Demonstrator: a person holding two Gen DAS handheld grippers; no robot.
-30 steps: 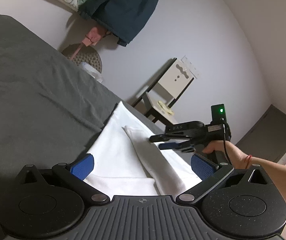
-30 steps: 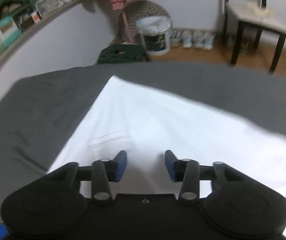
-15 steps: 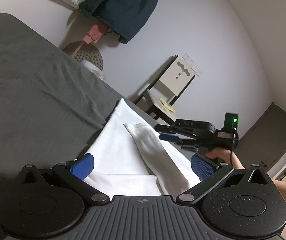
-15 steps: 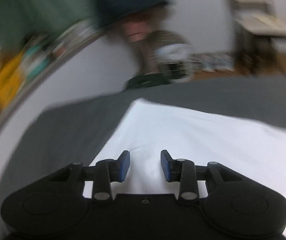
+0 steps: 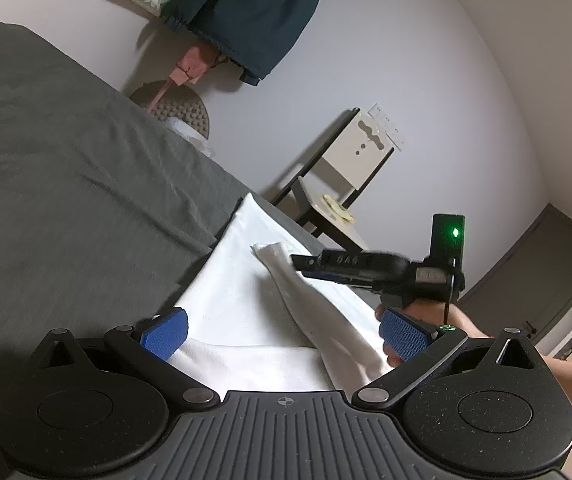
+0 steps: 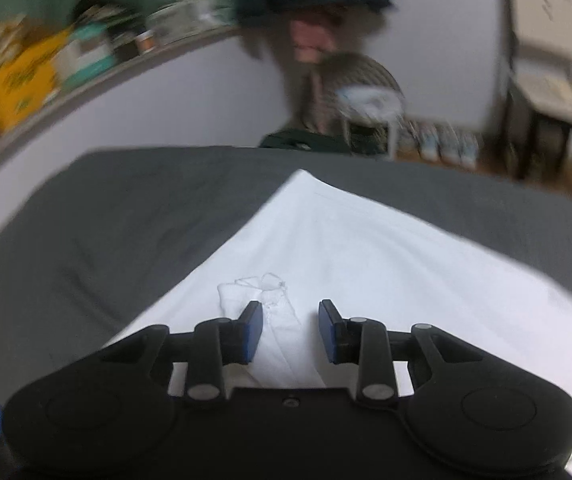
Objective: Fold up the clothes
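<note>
White shirt (image 5: 246, 308) lies flat on the grey bed (image 5: 66, 200), lower centre of the left wrist view. One garment only, as far as I can see.

Left tool (image 5: 282, 332), bottom of that view: jaws wide, nothing between the pads, hovering at the near edge of the shirt.

One sleeve (image 5: 286, 276) is folded in across the body, running diagonally from centre frame to lower right. So the first fold looks done or nearly done; other side and the lengthwise folds are left, my read.

Right tool (image 5: 305, 264), centre right of the same view, sits over the sleeve end. In its own view (blurred) the right tool's jaws stand narrow but apart, sleeve cuff (image 6: 262, 288) just ahead of and between them, pads not pressing on it. Not gripping.

Count: two tools, one shirt, one chair (image 5: 349, 176) upper right, one dark jacket (image 5: 254, 12) hanging on the wall, top centre.
</note>
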